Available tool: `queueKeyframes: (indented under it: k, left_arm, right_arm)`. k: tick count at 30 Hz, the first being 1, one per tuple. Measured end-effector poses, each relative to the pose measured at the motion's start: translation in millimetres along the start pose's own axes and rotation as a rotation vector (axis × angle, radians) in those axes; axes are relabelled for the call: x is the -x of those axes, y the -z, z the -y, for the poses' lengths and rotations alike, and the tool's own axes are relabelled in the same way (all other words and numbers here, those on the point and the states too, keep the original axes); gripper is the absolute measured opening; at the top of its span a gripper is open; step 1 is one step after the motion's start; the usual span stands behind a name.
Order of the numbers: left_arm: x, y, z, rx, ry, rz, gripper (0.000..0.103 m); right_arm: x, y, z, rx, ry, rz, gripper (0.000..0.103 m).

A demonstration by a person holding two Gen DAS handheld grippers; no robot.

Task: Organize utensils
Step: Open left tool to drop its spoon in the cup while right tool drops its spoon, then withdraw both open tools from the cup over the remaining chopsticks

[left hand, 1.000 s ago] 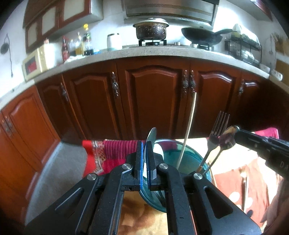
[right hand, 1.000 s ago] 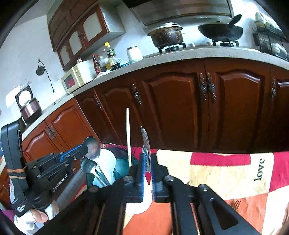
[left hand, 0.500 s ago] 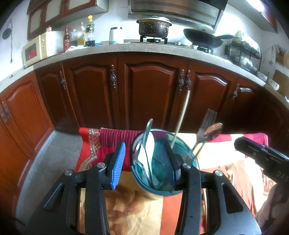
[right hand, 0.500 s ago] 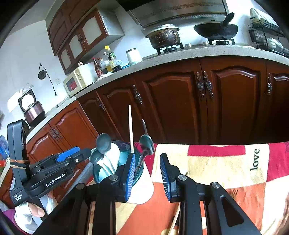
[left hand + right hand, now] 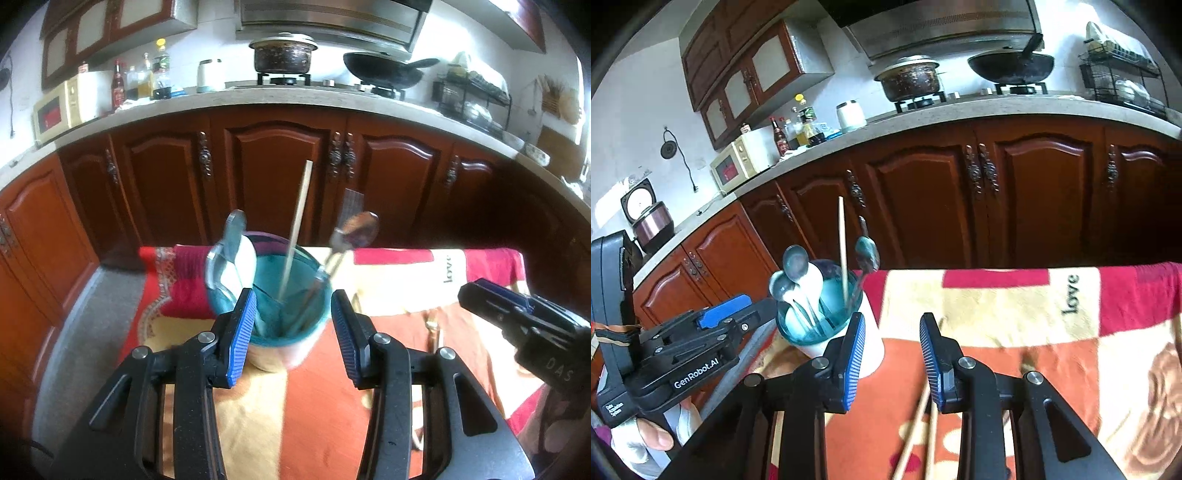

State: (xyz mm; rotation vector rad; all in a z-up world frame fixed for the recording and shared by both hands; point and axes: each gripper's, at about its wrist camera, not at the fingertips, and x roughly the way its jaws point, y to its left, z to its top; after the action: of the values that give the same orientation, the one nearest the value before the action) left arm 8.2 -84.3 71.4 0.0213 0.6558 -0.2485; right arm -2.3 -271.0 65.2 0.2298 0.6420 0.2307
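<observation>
the teal-lined utensil cup (image 5: 273, 314) stands on the blanket-covered desk (image 5: 1015, 295), just ahead of the left tool (image 5: 293, 332) and partly between its spread blue pads, untouched; it holds spoons (image 5: 794, 266), a fork (image 5: 351, 205) and one upright chopstick (image 5: 295, 229); the right tool (image 5: 892, 350) sits to the cup's right, jaws parted and empty, the cup ahead to its left; two loose chopsticks (image 5: 919, 428) lie on the desk just under and between its fingers; cabinets (image 5: 277, 177) stand beyond
</observation>
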Motion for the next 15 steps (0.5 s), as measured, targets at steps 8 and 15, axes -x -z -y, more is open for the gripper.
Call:
queueKeyframes:
  k: [8, 15]
  left_arm:
    - [5, 11, 33, -0.04, 0.045, -0.021, 0.042]
    - [4, 19, 54, -0.058, 0.083, -0.05, 0.042]
  right_arm:
    - [29, 17, 26, -0.029, 0.047, -0.004, 0.029]
    - [41, 33, 49, -0.052, 0.083, -0.029, 0.03]
